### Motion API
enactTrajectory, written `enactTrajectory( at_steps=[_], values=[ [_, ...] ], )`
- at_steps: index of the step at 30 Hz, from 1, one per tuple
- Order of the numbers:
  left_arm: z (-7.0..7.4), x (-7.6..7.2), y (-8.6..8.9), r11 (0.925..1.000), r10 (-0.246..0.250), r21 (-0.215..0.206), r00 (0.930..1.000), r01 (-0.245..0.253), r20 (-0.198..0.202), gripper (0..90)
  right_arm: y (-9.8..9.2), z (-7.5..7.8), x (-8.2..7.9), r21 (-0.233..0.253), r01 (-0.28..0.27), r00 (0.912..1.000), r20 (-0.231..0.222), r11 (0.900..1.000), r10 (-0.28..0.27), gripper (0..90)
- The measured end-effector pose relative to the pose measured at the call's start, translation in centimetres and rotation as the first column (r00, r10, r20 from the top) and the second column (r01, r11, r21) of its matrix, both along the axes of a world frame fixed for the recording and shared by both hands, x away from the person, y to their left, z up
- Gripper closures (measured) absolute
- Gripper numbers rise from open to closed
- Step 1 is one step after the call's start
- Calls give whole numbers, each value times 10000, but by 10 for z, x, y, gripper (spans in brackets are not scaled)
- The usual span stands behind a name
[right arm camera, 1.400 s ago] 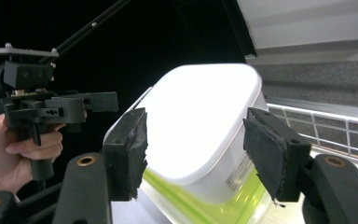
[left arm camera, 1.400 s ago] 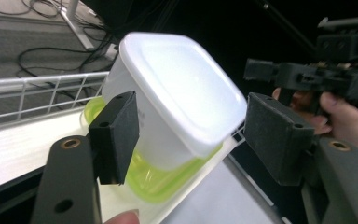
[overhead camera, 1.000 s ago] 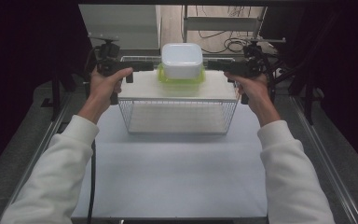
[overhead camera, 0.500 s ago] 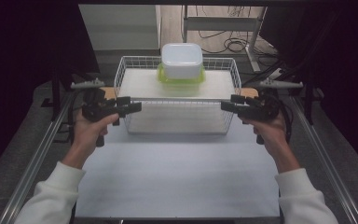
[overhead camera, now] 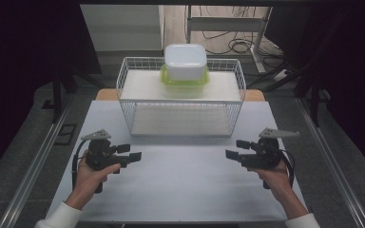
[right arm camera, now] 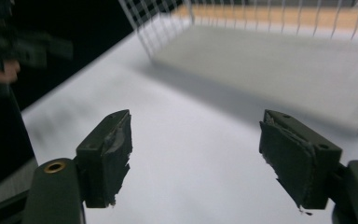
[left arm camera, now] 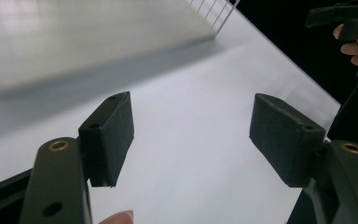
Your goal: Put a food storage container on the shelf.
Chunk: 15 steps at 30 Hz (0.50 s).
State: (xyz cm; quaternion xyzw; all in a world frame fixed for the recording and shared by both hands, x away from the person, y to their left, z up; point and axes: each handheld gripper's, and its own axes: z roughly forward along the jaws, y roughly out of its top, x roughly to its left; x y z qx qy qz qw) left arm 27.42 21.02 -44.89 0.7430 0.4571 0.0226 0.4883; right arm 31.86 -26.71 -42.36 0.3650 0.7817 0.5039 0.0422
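The white wire basket point(overhead camera: 180, 97) stood at the far middle of the white table point(overhead camera: 180, 190), with a pale flat board across its top and another pale surface on its floor. On the upper board sat a lime-green container point(overhead camera: 184, 78), and a white lidded tub point(overhead camera: 186, 61) rested on top of it, the two stacked near the basket's back edge.

Both grippers were well apart from the basket, nearer the person's side of the table. The left gripper point(overhead camera: 129, 153) was held in the left hand point(overhead camera: 91, 178) at the left, its jaws pointing inward toward the table's middle. In the left gripper view its jaws stood wide apart with nothing between them but bare white tabletop (a fingertip showed at the bottom edge), and the blurred basket point(left arm camera: 98, 37) lay beyond them. The other hand and its gripper showed far off at the upper right of that view.

The right gripper point(overhead camera: 235, 148) was held in the right hand point(overhead camera: 278, 183) at the right, also pointing inward, so the two faced each other across the table. In the right gripper view its jaws were likewise spread wide, empty, touching nothing; the pads point(right arm camera: 109, 158) looked worn and frayed at the edges. The basket point(right arm camera: 279, 60) lay ahead of them.
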Motion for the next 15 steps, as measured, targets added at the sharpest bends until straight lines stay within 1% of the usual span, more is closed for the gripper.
enactTrajectory(
  at_steps=[1, 3, 5, 7, 12, 13, 15],
  values=[
    [-2, -1, 0, 10000, 42, 69, 10000, -42, -1, 298, 1, -8, -3, -182, -81, 10000, -44, 9998, 80, 239],
    [-7, -2, 0, 9997, 35, 229, 10000, -34, -63, 298, 2, -17, -6, -354, -186, 9996, -235, 9992, 178, 229],
    [-7, -4, 0, 9991, 92, 423, 10000, -92, 3, 295, 3, -22, -7, -606, -218, 9994, -280, 9979, 201, 223],
    [-6, -4, 1, 9988, 126, 477, 9999, -129, 80, 293, 4, -21, -7, -491, -195, 9995, -262, 9986, 182, 221],
    [-8, -2, 3, 9978, 254, 603, 9996, -261, 127, 281, 2, -20, -7, -358, -3, 10000, -9, 9994, 3, 198],
    [-9, -1, 3, 9973, 314, 653, 9993, -325, 183, 274, 1, -20, -7, -321, 38, 10000, 55, 9995, -36, 189],
    [-11, 1, 4, 9948, 457, 892, 9982, -489, 380, 267, 0, -21, -8, -305, 118, 9998, 132, 9995, -114, 172]
  ],
)
